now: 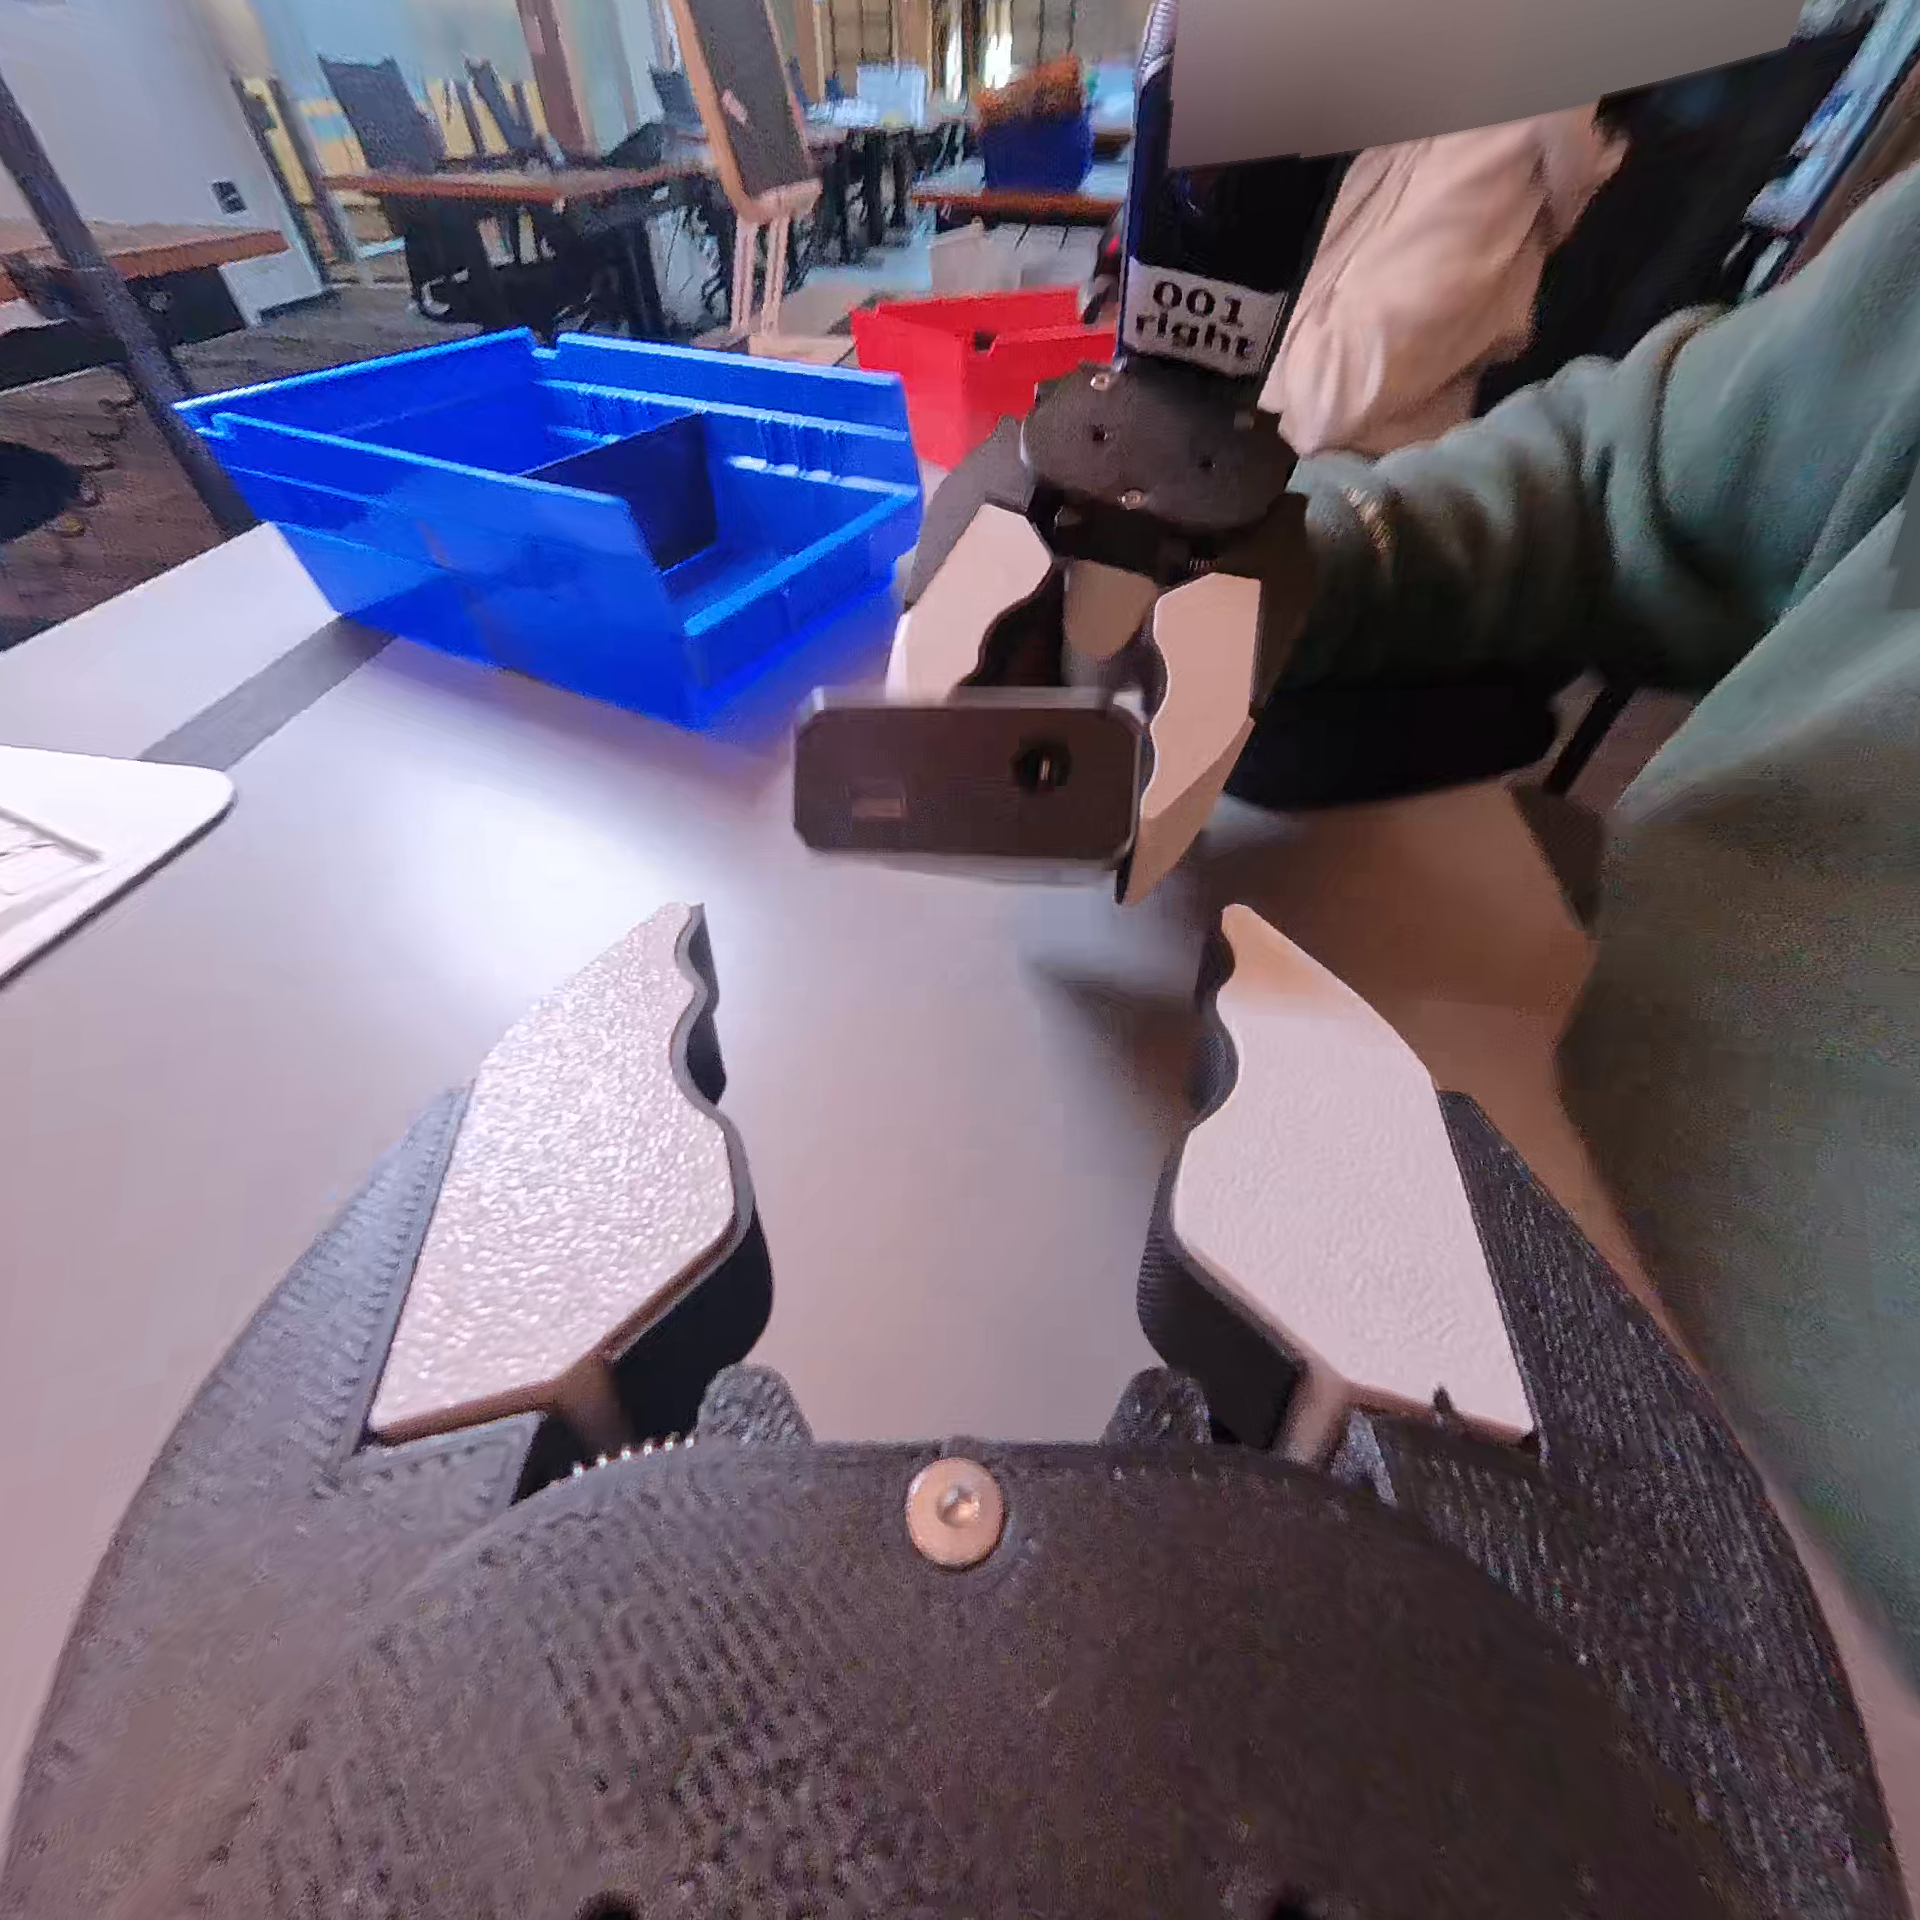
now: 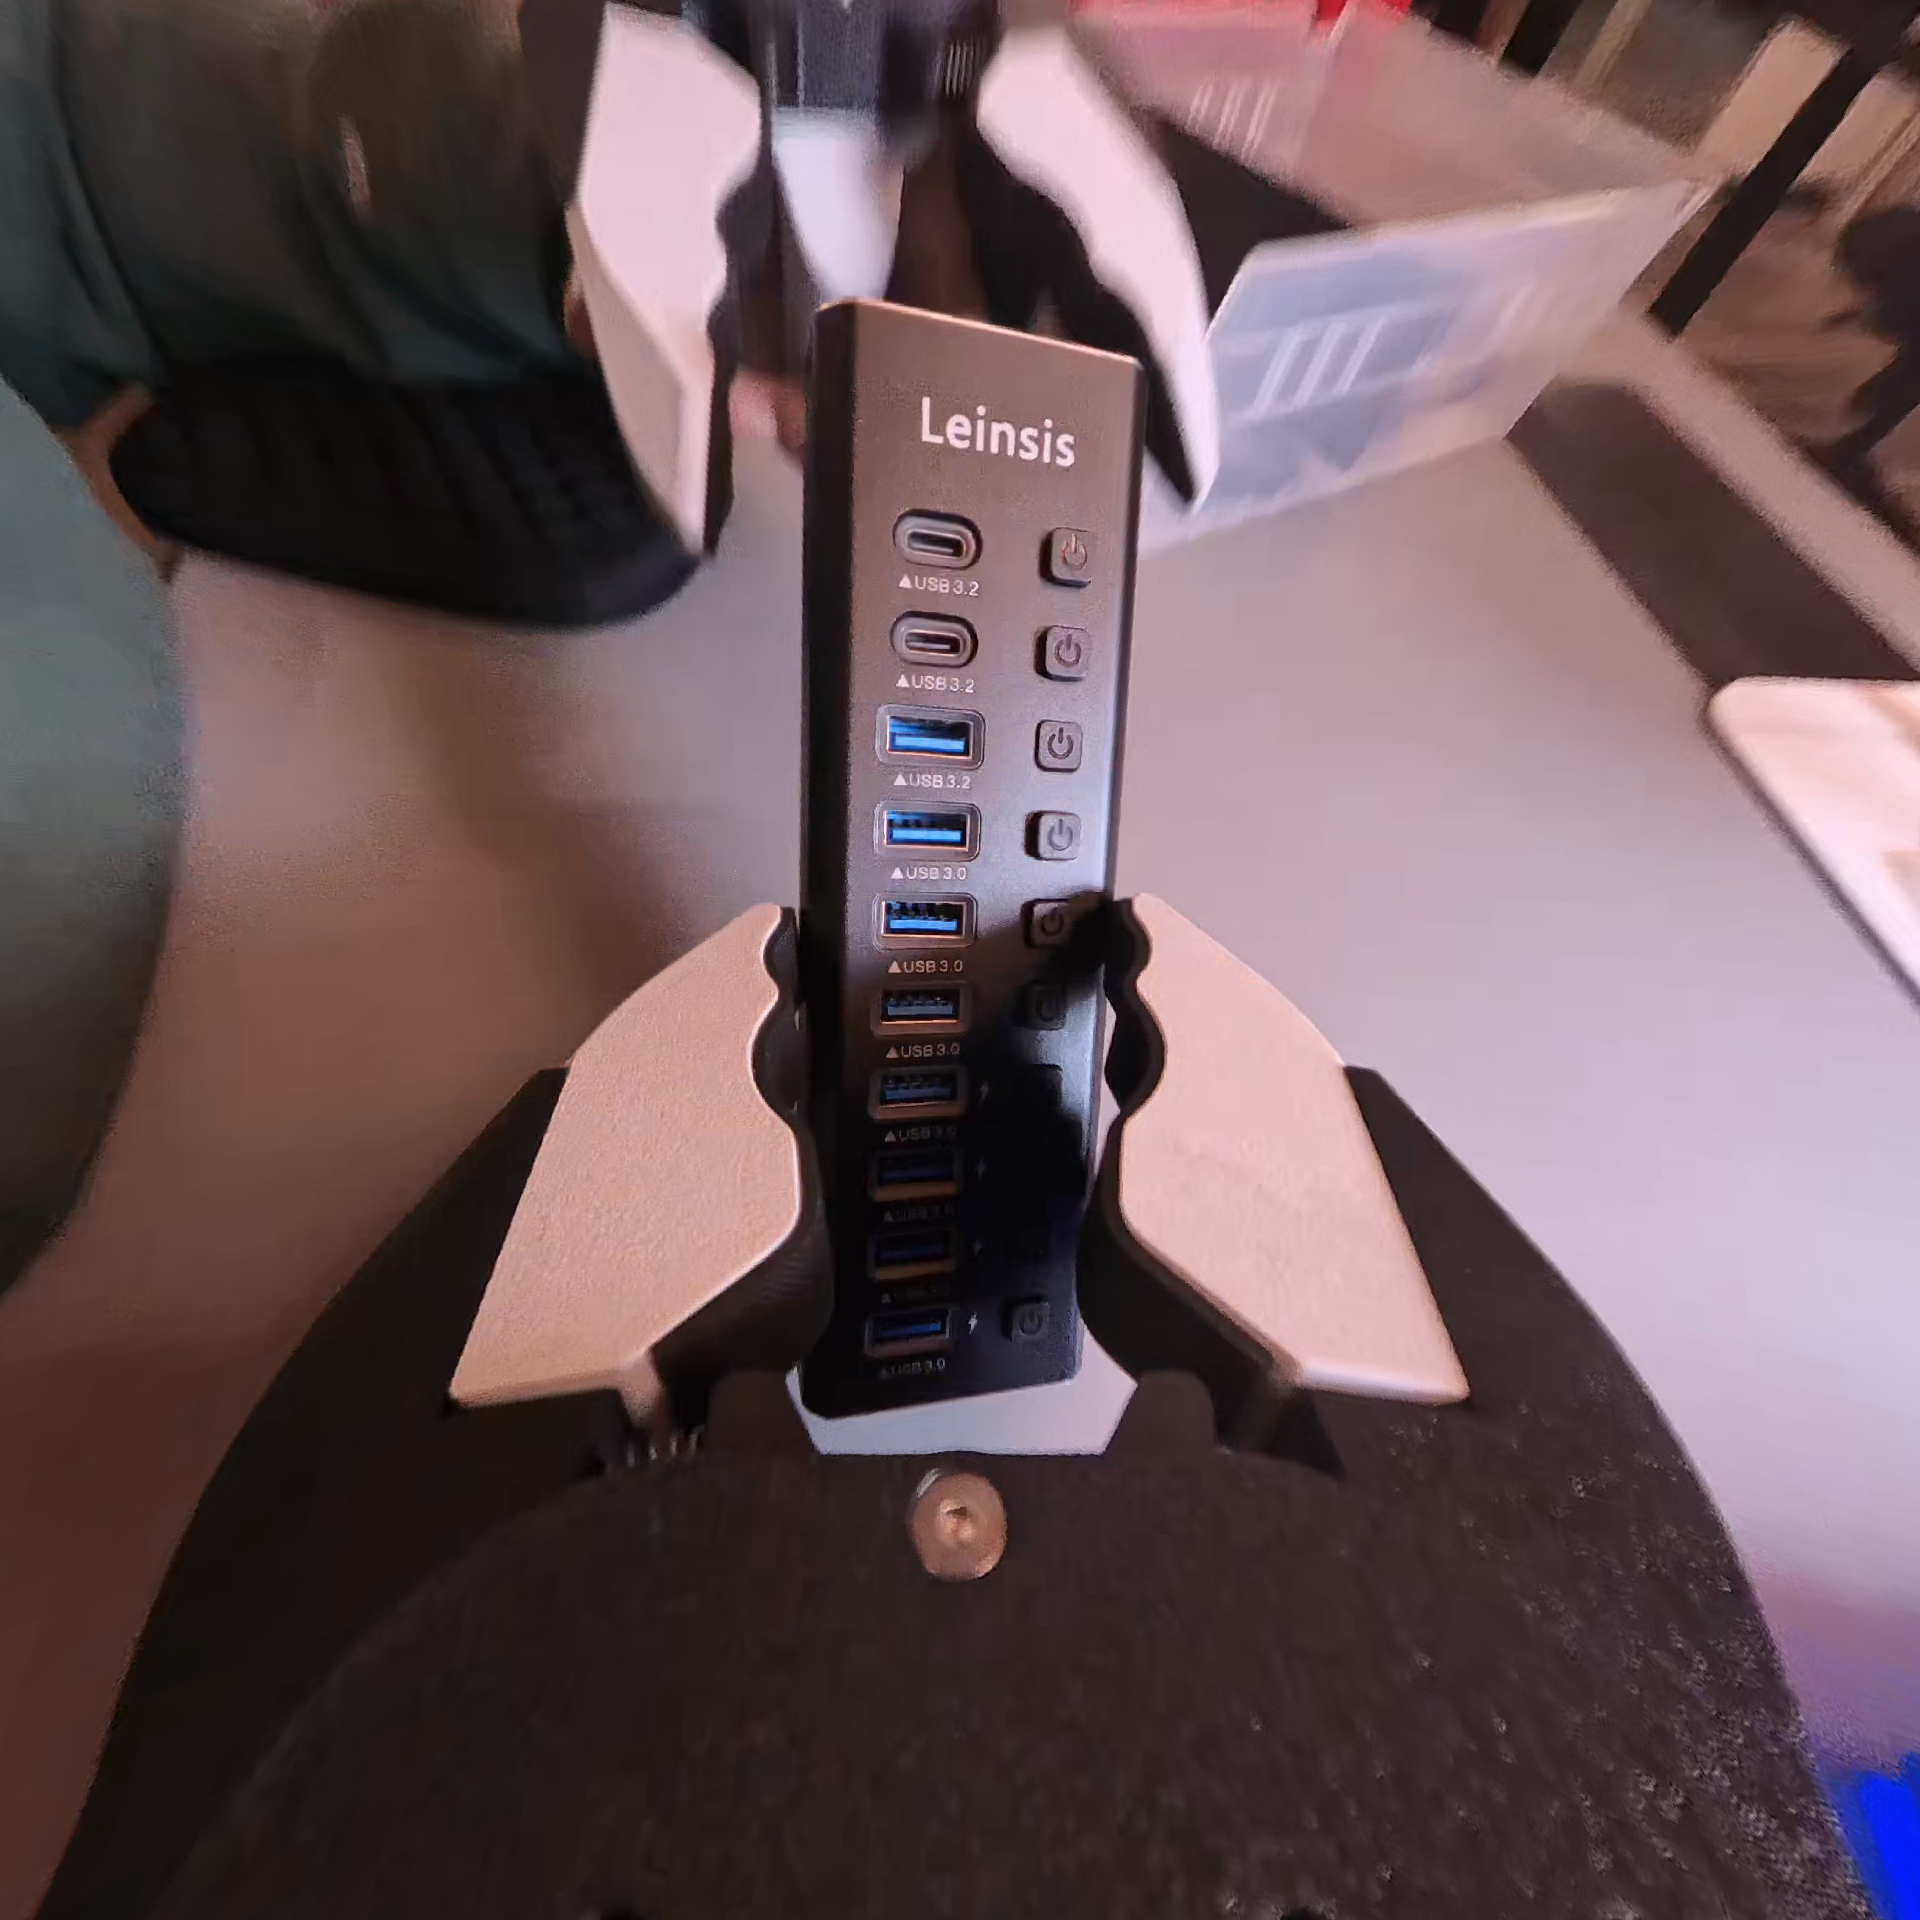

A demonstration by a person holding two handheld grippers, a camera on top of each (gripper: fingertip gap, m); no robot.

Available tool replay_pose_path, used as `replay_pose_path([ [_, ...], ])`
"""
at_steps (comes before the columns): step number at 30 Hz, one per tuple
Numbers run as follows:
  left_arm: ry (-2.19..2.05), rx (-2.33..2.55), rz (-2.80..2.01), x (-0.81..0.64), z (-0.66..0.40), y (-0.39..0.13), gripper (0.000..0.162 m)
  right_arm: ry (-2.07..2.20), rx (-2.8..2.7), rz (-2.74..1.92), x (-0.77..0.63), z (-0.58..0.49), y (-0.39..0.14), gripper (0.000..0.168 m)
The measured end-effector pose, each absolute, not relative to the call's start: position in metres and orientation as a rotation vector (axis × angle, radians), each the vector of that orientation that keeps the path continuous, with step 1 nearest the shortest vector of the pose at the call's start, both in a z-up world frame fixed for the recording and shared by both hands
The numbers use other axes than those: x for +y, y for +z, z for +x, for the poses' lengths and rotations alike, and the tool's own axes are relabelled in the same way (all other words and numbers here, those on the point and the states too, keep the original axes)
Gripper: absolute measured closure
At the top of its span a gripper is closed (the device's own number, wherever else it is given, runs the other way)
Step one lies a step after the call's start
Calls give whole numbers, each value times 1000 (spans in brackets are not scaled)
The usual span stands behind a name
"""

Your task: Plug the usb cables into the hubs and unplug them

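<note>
My right gripper (image 2: 956,920) is shut on a black USB hub (image 2: 977,623) and holds its lower half between both fingers, above the grey table (image 2: 1351,831). The hub's face shows a column of ports with a button beside each; no cable is in any port. In the left wrist view the right gripper (image 1: 1039,769) holds the hub (image 1: 966,774) end-on, just ahead of my left gripper (image 1: 966,935), which is open and empty. The left gripper's white fingers (image 2: 644,312) show blurred beyond the hub's far end. No USB cable is in view.
A blue bin (image 1: 561,499) stands on the table (image 1: 520,935) at the back left, with a red bin (image 1: 966,353) behind it. A white sheet (image 1: 94,831) lies at the left edge. A clear plastic box (image 2: 1403,332) shows blurred. A person's green sleeve (image 1: 1610,499) is at the right. Spacing between my two grippers at the tips: around 7 cm.
</note>
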State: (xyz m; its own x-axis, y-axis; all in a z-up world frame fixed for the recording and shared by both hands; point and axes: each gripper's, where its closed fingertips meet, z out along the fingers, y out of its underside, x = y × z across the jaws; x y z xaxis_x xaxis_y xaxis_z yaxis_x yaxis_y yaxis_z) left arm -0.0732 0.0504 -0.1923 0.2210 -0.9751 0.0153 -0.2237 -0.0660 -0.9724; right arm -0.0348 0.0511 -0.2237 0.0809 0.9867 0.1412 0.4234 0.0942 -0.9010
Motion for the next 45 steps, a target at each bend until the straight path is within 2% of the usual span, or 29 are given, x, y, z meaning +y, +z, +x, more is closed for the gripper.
replay_pose_path([
  [3,-1077,1142,-1412,36,-47,-182,75,823,-1415,-1348,42,-47,-199,111],
  [4,-1068,1163,-1377,30,-39,-179,80,819,-1412,-1320,36,-53,-196,111],
  [5,-1014,1187,-1346,27,-34,-178,91,807,-1418,-1297,31,-58,-195,111],
  [10,-885,1293,-1294,18,-33,-180,99,752,-1458,-1266,22,-64,-201,111],
  [15,-892,1257,-1279,22,-46,-170,100,787,-1588,-1397,39,-26,-194,112],
  [21,-918,1291,-1336,26,-53,-188,100,572,-1705,-1863,103,77,-253,127],
  [30,-942,1296,-1377,31,-56,-199,100,648,-1624,-2160,123,83,-294,138],
  [34,-965,1283,-1402,35,-60,-200,100,630,-1662,-2159,117,81,-299,152],
  [41,-913,1281,-1446,41,-66,-205,97,504,-1678,-2030,115,74,-298,153],
  [44,-794,1351,-1543,45,-68,-227,91,503,-1658,-1991,112,68,-294,153],
  [45,-797,1352,-1555,43,-67,-230,93,506,-1654,-1981,110,67,-292,153],
])
